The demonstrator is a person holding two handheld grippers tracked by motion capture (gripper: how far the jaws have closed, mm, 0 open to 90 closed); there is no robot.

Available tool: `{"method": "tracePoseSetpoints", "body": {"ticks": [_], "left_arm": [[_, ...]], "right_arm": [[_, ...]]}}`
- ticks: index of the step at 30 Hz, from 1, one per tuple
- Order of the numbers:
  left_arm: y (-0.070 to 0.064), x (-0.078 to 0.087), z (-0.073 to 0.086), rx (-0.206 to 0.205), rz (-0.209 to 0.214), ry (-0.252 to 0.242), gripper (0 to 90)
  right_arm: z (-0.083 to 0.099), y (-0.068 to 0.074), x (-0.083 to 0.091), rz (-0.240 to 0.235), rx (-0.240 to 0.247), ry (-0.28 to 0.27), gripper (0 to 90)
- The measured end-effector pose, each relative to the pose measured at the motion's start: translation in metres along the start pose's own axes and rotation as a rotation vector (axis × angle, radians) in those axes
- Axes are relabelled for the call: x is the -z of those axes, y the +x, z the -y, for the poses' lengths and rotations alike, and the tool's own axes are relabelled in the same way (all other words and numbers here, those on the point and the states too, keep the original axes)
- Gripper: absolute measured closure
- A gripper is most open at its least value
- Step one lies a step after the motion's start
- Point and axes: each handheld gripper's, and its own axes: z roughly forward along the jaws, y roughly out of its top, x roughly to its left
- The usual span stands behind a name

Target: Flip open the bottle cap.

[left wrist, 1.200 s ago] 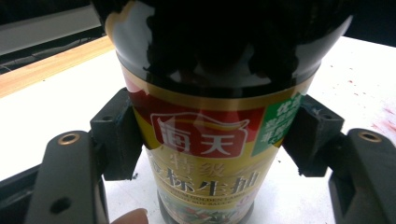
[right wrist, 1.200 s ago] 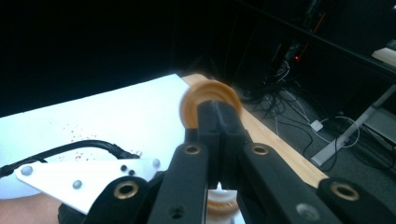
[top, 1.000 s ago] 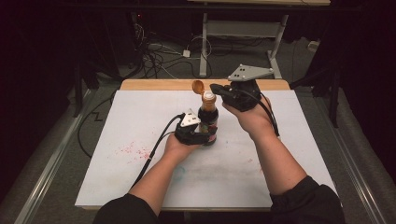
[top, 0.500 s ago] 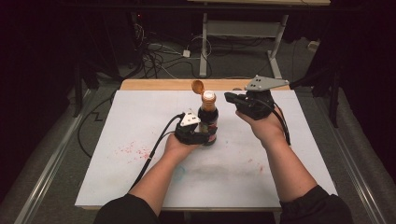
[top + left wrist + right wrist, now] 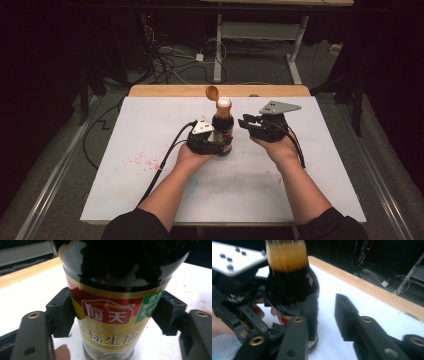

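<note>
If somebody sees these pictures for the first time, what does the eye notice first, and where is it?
First comes the dark sauce bottle, standing upright mid-table on the white table, its orange flip cap open and tilted back. The left claw clamps its label from both sides. The right claw waits just beside it, jaws apart and holding nothing.

bottle label (image 5: 108, 322) — red badge "海天" | below — "特级…生抽", partly cut off

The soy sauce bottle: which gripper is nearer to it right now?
Left. The left gripper is clamped around the soy sauce bottle, both jaws pressed against its label. The right gripper sits just beside it, open, not touching.
</note>
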Motion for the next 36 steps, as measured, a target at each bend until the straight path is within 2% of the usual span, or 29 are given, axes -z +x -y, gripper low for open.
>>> {"method": "tracePoseSetpoints", "body": {"ticks": [1, 3, 4, 6, 10, 11, 12, 16, 19, 22, 27, 32, 36], "left_arm": [[0.001, 0.000, 0.001, 0.002, 0.000, 0.007, 21.7], [0.002, -0.001, 0.003, 0.007, -0.007, 0.020, 16.7], [0.002, 0.000, 0.004, 0.012, -0.008, 0.027, 16.7], [0.004, 0.001, 0.005, 0.021, -0.011, 0.028, 14.5], [0.006, 0.009, 0.007, 0.027, -0.012, 0.032, 12.1], [0.007, 0.011, 0.008, 0.032, -0.015, 0.035, 9.0], [0.008, 0.012, 0.008, 0.031, -0.019, 0.037, 9.0], [0.014, 0.020, 0.010, 0.045, -0.041, 0.043, 1.9], [0.019, 0.028, 0.013, 0.042, -0.053, 0.047, 0.0], [0.023, 0.035, 0.015, 0.042, -0.072, 0.055, 0.0], [0.028, 0.050, 0.018, 0.037, -0.094, 0.055, 0.0], [0.032, 0.073, 0.020, 0.029, -0.101, 0.056, 0.0], [0.038, 0.098, 0.021, 0.018, -0.136, 0.049, 0.0]], "right_arm": [[0.000, 0.000, 0.000, 0.000, 0.000, 0.000, 65.3], [0.010, 0.000, -0.004, 0.010, -0.015, 0.004, 53.4], [0.010, 0.000, -0.004, 0.010, -0.015, 0.004, 53.4], [0.017, 0.000, -0.007, 0.011, -0.026, 0.007, 45.5], [0.033, -0.001, -0.011, 0.010, -0.054, -0.002, 32.0], [0.042, 0.000, -0.014, 0.013, -0.062, 0.008, 25.4], [0.042, 0.000, -0.014, 0.013, -0.062, 0.008, 25.4], [0.055, 0.001, -0.016, 0.018, -0.074, 0.008, 13.4], [0.066, 0.003, -0.017, 0.034, -0.086, 0.007, 0.4], [0.075, 0.005, -0.017, 0.044, -0.103, 0.015, 0.4], [0.087, 0.007, -0.015, 0.051, -0.105, 0.036, 0.3], [0.099, 0.009, -0.010, 0.069, -0.119, 0.054, 0.3], [0.105, 0.013, -0.004, 0.083, -0.104, 0.058, 0.3]]}}
